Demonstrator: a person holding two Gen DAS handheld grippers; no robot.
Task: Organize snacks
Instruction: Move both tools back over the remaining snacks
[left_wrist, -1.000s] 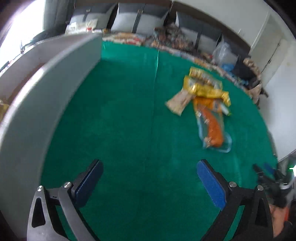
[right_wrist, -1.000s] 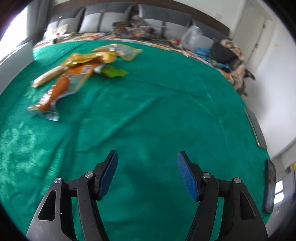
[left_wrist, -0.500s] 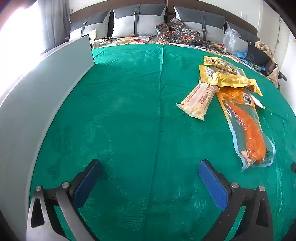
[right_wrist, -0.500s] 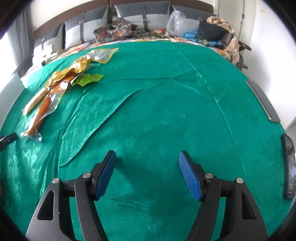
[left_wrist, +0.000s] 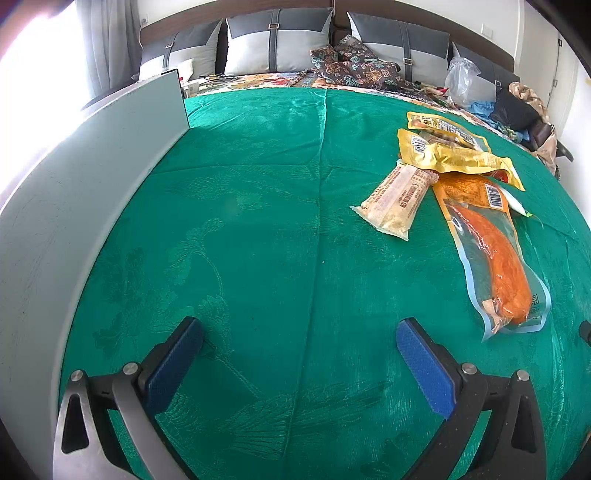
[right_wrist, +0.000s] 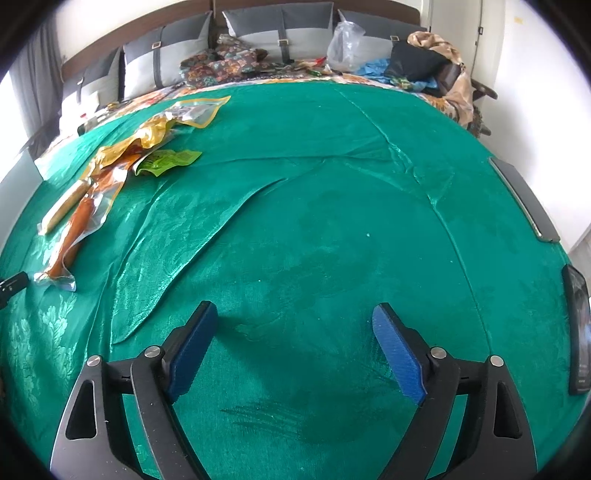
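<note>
Nothing picked up yet: left gripper (left_wrist: 299, 341) wide and empty, right gripper (right_wrist: 293, 328) just opened wide, empty too. Snack packets (left_wrist: 458, 192) pile at two o'clock on the green cloth (left_wrist: 258, 221). Next, I'd judge, reach for the sausage pack (left_wrist: 498, 266).

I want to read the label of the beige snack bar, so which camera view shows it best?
The left wrist view: the beige snack bar lies unobstructed there, its printed face up, one end under a yellow packet. The right wrist view shows it only small, near the left edge, seen edgewise beside the orange sausage pack.
</note>
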